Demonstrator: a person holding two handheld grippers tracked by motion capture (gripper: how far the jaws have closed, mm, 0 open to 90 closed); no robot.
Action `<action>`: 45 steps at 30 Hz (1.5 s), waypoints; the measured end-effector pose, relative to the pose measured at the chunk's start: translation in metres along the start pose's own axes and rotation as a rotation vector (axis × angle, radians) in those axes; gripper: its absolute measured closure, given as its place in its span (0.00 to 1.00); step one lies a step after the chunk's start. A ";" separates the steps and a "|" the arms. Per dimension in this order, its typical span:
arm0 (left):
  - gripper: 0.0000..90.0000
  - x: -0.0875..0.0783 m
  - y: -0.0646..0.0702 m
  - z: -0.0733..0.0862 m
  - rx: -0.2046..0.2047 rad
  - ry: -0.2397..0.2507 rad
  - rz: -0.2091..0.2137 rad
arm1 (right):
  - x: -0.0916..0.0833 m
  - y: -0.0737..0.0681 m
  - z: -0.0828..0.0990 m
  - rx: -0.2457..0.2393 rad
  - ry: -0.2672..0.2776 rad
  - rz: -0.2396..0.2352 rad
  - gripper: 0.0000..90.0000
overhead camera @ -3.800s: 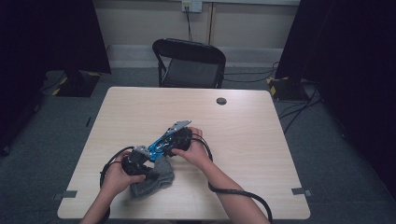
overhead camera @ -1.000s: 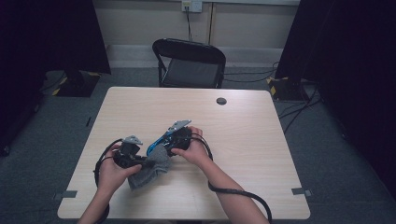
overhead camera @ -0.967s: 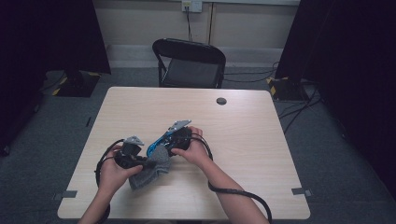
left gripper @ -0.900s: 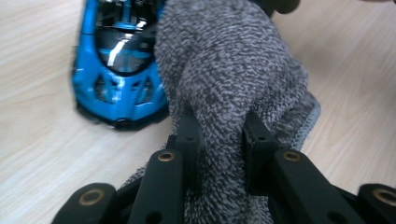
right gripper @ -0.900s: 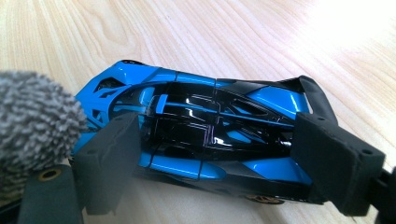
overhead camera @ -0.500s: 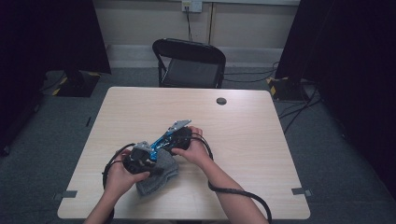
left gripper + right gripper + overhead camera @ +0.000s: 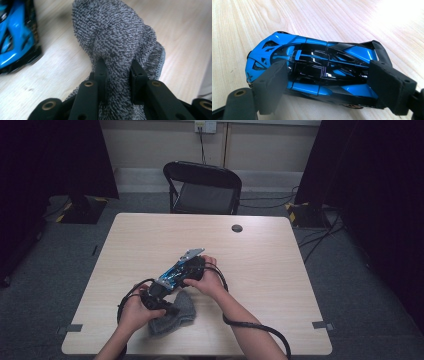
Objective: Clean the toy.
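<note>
A blue and black toy car [image 7: 317,62] lies on the wooden table [image 7: 280,270], and my right gripper [image 7: 328,66] is shut on it, one pad on its flank and the other at its rear wing. In the high view the car [image 7: 167,277] points toward the left hand, in front of the right gripper [image 7: 179,271]. My left gripper [image 7: 117,63] is shut on a bunched grey knitted cloth [image 7: 117,32], which bulges out past the jaws. Seen from above, the cloth [image 7: 175,319] rests on the table just right of the left gripper [image 7: 162,307], close beside the car [image 7: 15,37].
A small round black disc [image 7: 237,228] sits in the far middle of the tabletop. A black folding chair [image 7: 202,185] stands behind the table. Black cables [image 7: 250,327] loop from both grippers across the near part of the table.
The left hand has carried the cloth down and toward the near edge, closer under the car. The right hand and the car have stayed put.
</note>
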State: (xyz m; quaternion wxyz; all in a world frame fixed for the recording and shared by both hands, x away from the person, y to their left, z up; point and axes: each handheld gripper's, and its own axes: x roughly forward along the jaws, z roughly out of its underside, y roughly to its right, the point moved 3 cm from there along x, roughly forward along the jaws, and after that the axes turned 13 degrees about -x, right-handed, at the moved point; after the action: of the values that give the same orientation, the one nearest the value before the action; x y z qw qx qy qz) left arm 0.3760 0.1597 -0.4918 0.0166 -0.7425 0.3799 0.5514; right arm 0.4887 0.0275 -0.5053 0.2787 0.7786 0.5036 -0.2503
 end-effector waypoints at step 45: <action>0.80 -0.039 -0.075 0.013 -0.206 0.141 -0.185 | -0.001 0.000 0.000 -0.002 -0.006 -0.002 0.19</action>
State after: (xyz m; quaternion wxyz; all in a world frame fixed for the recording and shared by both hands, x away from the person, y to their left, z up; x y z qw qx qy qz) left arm 0.4055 0.2402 -0.4940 -0.0357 -0.8089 0.2513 0.5303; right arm 0.4888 0.0272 -0.5048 0.2810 0.7769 0.5037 -0.2524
